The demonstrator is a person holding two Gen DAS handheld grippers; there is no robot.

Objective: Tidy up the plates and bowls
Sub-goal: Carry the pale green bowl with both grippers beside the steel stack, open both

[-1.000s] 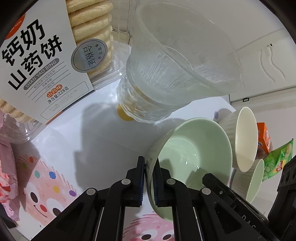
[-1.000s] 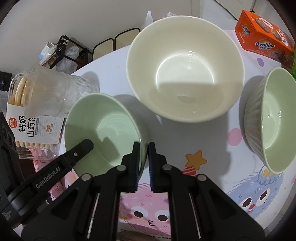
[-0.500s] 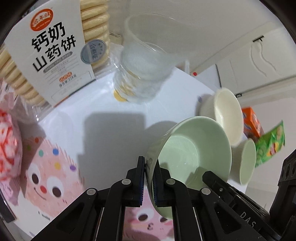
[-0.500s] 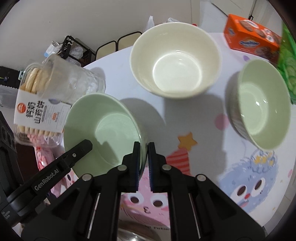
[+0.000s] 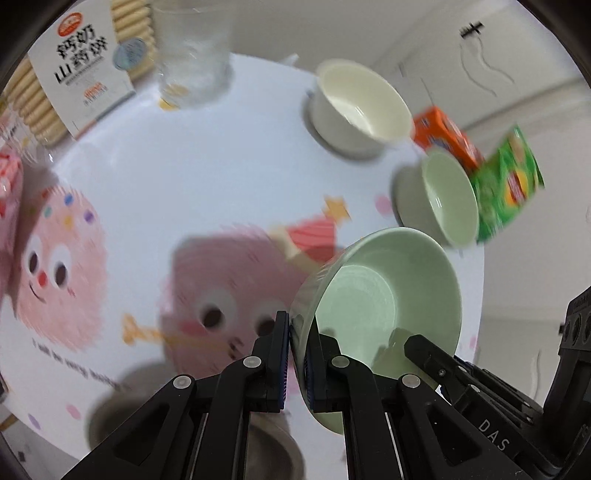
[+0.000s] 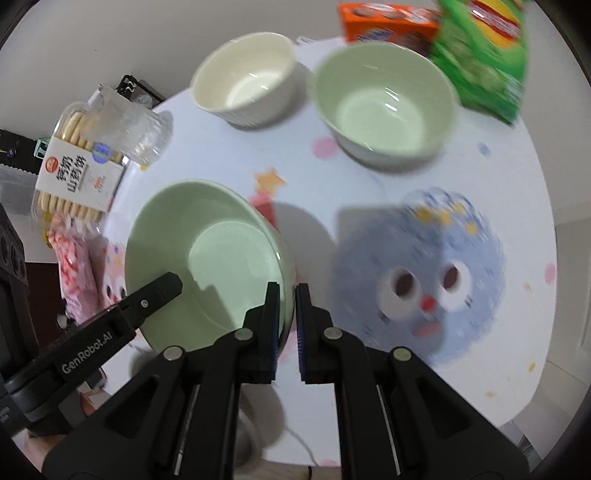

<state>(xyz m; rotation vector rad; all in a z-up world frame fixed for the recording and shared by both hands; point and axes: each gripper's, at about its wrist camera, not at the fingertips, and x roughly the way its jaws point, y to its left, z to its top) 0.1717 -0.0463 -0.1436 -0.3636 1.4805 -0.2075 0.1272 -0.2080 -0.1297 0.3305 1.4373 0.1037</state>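
Lifted green bowl [image 5: 388,291] empty, both grippers' fingers [image 6: 271,317] clamped on its rim

**Round surface with cartoon cloth and what rests on it**

The round white surface [image 6: 461,177] bears printed pink and blue furry faces. A cream bowl [image 6: 245,86] sits near its far edge. Just right of the cream bowl stands a pale green bowl [image 6: 384,103]; behind that, an orange box [image 6: 388,22] and a green packet [image 6: 484,55]. Left of the cream bowl are a clear plastic cup [image 6: 142,127] and a biscuit tub [image 6: 77,166].
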